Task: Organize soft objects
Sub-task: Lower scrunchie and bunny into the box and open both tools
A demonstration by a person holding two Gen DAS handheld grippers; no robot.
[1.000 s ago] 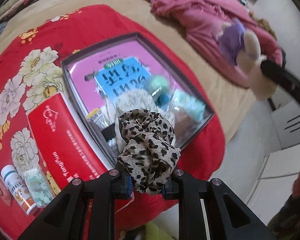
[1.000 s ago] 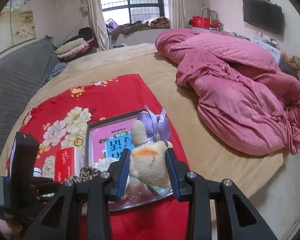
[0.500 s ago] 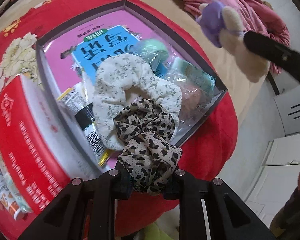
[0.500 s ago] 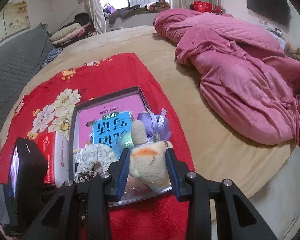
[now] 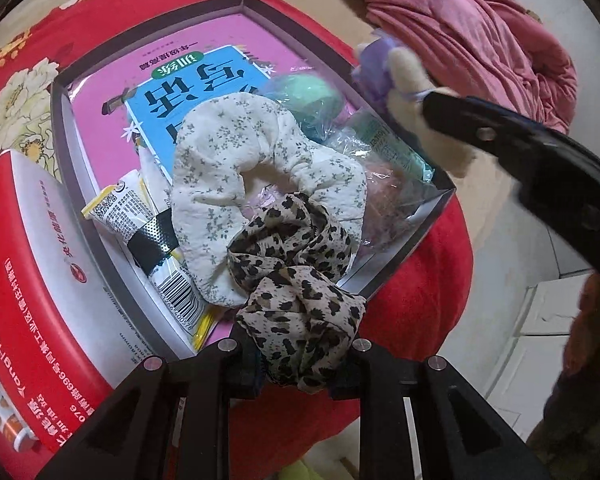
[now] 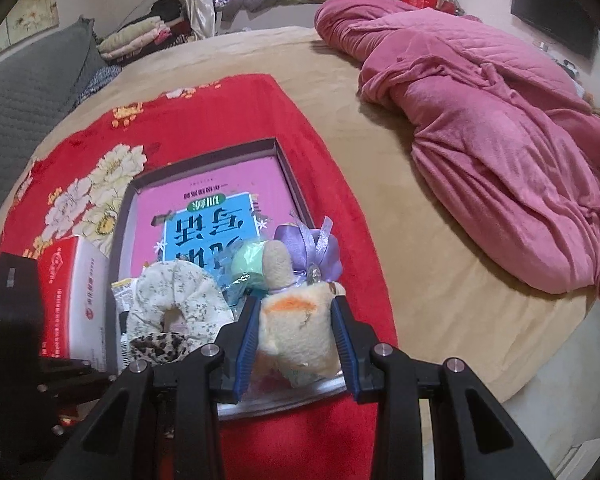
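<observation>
My left gripper (image 5: 300, 364) is shut on a leopard-print scrunchie (image 5: 296, 280) and holds it over the near corner of a grey box (image 5: 60, 128). A white floral scrunchie (image 5: 240, 160) lies in the box on a pink and blue book (image 5: 188, 92). My right gripper (image 6: 296, 332) is shut on a cream plush toy (image 6: 296, 324) with a purple bow (image 6: 304, 244), just above the box's near right edge (image 6: 296, 184). The plush toy also shows in the left wrist view (image 5: 408, 76).
The box also holds a green packet (image 5: 308, 96), a yellow tube (image 5: 140, 224) and plastic-wrapped items. A red carton (image 5: 32, 264) lies left of the box on a red floral blanket (image 6: 204, 120). A pink quilt (image 6: 480, 132) is bunched on the bed at right.
Both grippers have moved forward and down toward the box, each keeping its hold. The box contents fill more of both views.
</observation>
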